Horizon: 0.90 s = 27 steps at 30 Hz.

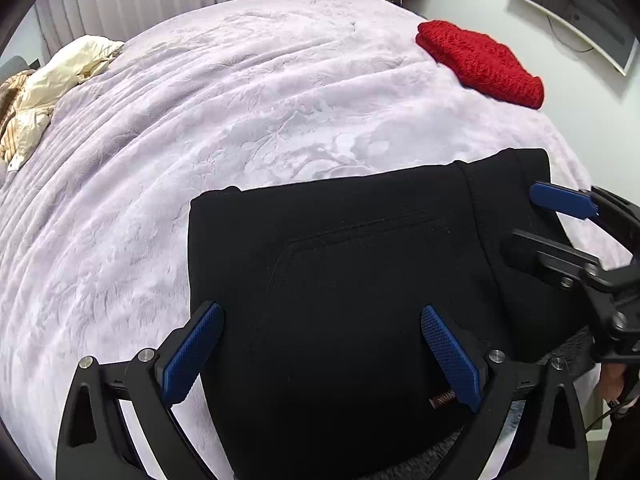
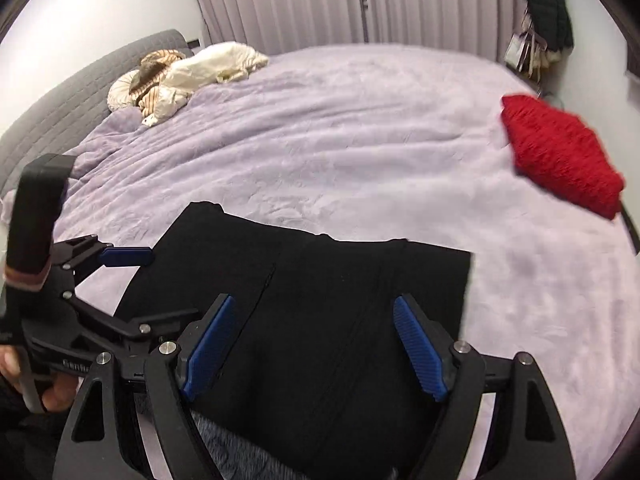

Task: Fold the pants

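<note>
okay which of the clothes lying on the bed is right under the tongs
The black pants, folded flat at the near edge of the bed. The red knit sits at the far right corner; the cream garment is bunched by the headboard.

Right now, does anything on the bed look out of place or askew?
Nothing stands out. The black pants lie folded flat on the lavender blanket, edges fairly square; the red knit sits folded near the far corner.
</note>
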Motion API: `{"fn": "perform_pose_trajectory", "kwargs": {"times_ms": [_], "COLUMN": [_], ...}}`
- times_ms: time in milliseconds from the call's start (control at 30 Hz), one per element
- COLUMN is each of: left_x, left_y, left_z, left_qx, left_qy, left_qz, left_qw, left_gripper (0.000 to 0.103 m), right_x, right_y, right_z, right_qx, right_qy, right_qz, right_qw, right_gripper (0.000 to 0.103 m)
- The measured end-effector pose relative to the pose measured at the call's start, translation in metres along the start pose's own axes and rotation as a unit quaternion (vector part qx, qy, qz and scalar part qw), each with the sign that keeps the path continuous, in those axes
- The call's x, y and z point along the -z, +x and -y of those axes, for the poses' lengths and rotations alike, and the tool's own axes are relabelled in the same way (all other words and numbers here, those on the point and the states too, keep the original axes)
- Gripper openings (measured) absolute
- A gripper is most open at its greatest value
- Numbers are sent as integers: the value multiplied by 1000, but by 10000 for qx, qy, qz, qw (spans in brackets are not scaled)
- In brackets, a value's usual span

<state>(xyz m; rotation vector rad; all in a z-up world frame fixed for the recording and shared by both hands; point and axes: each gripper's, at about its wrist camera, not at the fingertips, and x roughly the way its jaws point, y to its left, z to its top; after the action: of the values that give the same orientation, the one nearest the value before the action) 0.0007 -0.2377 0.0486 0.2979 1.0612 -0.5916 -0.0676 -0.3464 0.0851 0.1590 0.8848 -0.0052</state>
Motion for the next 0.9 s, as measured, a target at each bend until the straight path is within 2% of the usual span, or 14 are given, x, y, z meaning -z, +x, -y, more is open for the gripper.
{"fn": "perform_pose_trajectory", "kwargs": {"times_ms": [133,233,500,567,633,667,733,767,833,900], "left_x": [-2,-5,-8,-15,-25,-32,-43,-45,-46,-47], "left_y": [10,16,12,-1,-8,-4,9,15,27,41], "left_z": [-1,-2,-4,-10,-21,-28,-42,-49,-62,-68], "left_qx": [28,101,206,318,197,45,-94,-104,51,89], "left_qy": [45,37,-6,-168,-446,-605,-939,-1117,-1531,-1670], "left_qz": [-51,-121,-114,65,224,119,-175,-277,-485,-603], "left_qw": [10000,9999,9997,9993,9986,9981,9954,9933,9870,9841], "left_gripper": [99,100,100,100,100,100,100,100,100,100], "right_x": [-9,-4,-1,-6,-12,-14,-20,-22,-22,-22], "right_y": [31,39,51,37,15,9,10,15,24,34], "right_z": [6,11,23,26,26,23,17,17,18,18], "right_qx": [89,-14,-142,-225,-208,-3,415,450,145,86], "right_qy": [17,54,283,473,594,526,327,294,389,357], "right_qz": [-316,-404,-607,-480,-110,-20,-111,-215,-370,-404], "right_qw": [9995,9992,9977,9975,9980,9986,9985,9983,9985,9985], "right_gripper": [92,95,95,95,95,95,95,95,95,97]}}
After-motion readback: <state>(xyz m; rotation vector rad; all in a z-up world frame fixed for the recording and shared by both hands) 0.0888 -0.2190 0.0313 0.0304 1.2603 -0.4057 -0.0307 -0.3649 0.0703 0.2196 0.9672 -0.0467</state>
